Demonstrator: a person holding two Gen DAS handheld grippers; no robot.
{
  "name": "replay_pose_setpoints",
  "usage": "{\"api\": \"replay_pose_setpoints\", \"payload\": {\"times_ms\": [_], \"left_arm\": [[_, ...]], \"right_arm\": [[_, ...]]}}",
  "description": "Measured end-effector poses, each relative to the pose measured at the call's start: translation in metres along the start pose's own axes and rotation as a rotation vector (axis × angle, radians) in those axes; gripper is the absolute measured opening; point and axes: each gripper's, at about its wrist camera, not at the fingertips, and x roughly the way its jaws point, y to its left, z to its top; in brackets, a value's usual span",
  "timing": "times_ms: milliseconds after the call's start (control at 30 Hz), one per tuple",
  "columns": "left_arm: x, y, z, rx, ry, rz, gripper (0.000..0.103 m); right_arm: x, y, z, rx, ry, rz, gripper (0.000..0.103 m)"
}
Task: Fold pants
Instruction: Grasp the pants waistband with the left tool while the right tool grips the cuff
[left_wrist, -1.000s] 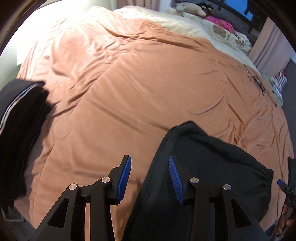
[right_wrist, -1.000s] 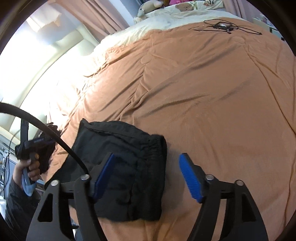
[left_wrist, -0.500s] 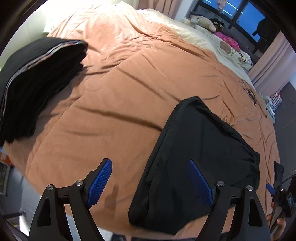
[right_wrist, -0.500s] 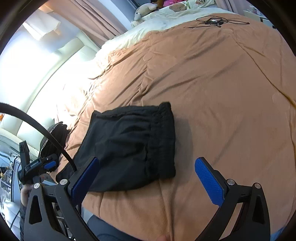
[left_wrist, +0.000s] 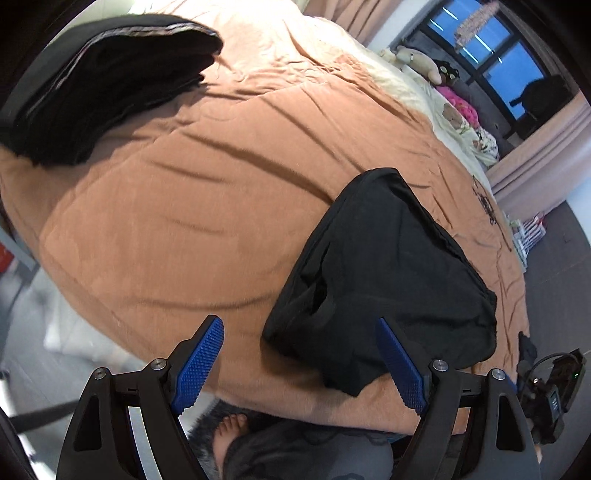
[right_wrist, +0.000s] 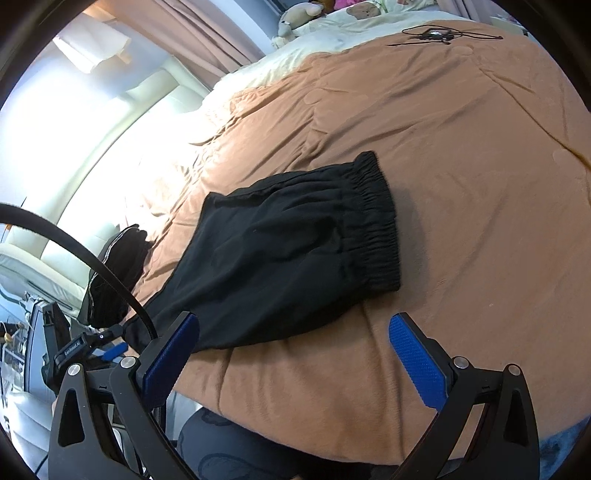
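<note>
Left wrist view first: the left gripper (left_wrist: 300, 363) has just been opening and its blue pads (left_wrist: 199, 360) now stand wide with nothing between them, just off the near edge of the bed. Right gripper (right_wrist: 295, 360) is the same deal, jaws spread as far as they go, nothing held. Past both sits the black pants (right_wrist: 295, 251), folded into a flattish bundle on the orange blanket (right_wrist: 461, 166) near the bed's front edge, elastic waistband (right_wrist: 373, 221) toward the right. Looks like soft, light, floppy knit, so it'll sag and unfold if grabbed by one layer. I'd pinch through all layers at the folded edges, both sides together. Another dark folded stack (left_wrist: 103, 81) sits farther off to the left.
</note>
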Motion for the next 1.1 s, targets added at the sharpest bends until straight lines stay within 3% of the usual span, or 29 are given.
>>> {"api": "replay_pose_setpoints", "payload": {"times_ms": [300,500,600,833,1000,1100], "left_arm": [[0.01,0.012,-0.019,-0.092,0.019,-0.114,0.085],[0.02,0.016,-0.023,-0.152,0.026,-0.174,0.083],[0.024,0.014,-0.023,-0.168,0.025,-0.213,0.077],[0.032,0.016,-0.019,-0.188,0.008,-0.21,0.069],[0.034,0.016,-0.017,-0.193,-0.007,-0.172,0.061],[0.034,0.016,-0.017,-0.195,-0.02,-0.154,0.059]], "right_arm": [[0.017,0.011,-0.012,-0.014,0.016,0.026,0.103],[0.03,0.02,-0.016,-0.021,0.009,-0.039,0.103],[0.04,0.023,-0.016,-0.007,0.017,-0.035,0.096],[0.055,0.021,-0.008,0.028,0.014,-0.039,0.09],[0.063,0.004,0.0,0.096,0.005,-0.033,0.074],[0.072,-0.011,0.005,0.153,0.024,-0.017,0.051]]}}
